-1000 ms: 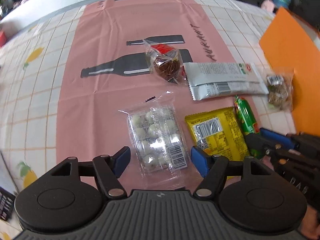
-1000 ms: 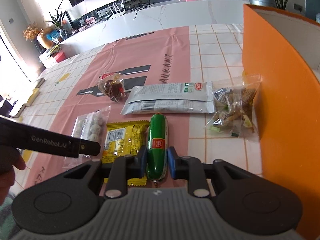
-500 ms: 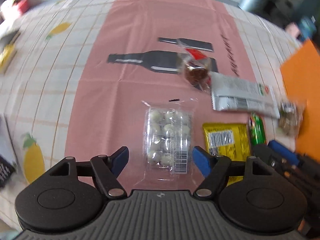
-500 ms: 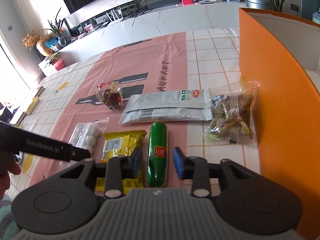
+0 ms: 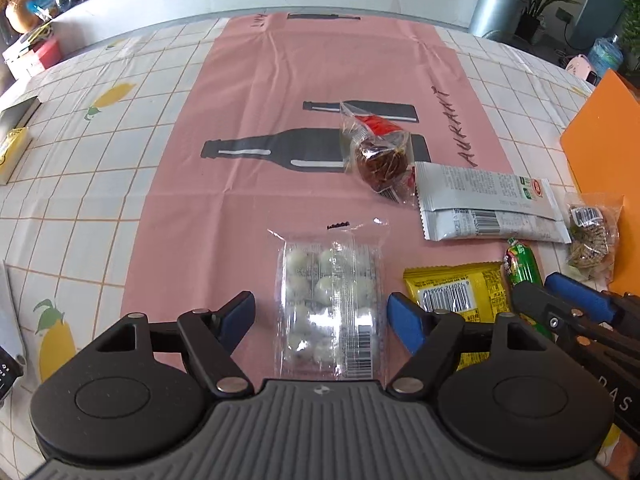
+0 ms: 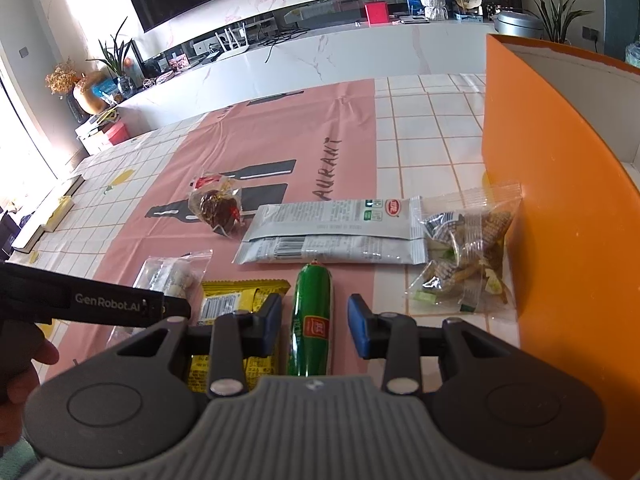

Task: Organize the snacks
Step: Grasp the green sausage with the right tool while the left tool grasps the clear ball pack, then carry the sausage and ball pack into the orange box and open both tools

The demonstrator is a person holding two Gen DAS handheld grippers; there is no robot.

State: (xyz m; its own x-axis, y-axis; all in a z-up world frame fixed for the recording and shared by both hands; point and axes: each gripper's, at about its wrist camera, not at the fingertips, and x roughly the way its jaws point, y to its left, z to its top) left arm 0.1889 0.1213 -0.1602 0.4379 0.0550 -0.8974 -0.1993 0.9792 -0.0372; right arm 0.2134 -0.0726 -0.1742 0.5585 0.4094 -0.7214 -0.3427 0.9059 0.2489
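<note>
My left gripper (image 5: 321, 312) is open, its fingers on either side of a clear pack of white candies (image 5: 330, 304) lying on the pink mat. My right gripper (image 6: 313, 322) is open around a green sausage stick (image 6: 312, 316) that lies on the mat; the fingers do not touch it. A yellow snack pack (image 6: 236, 300) lies left of the sausage. A silver packet (image 6: 336, 232), a clear bag of mixed snacks (image 6: 468, 256) and a wrapped brown ball (image 6: 218, 206) lie farther off. The orange box (image 6: 560, 216) stands at the right.
The pink mat (image 5: 280, 92) covers the middle of a tiled tablecloth (image 5: 80, 160). Books (image 5: 12, 140) lie at the table's left edge. The right gripper shows in the left wrist view (image 5: 560, 304) beside the sausage (image 5: 522, 264).
My right gripper has opened and let go of the green sausage stick, which now lies on the mat. My left gripper has tilted up and stays open over the candy pack.
</note>
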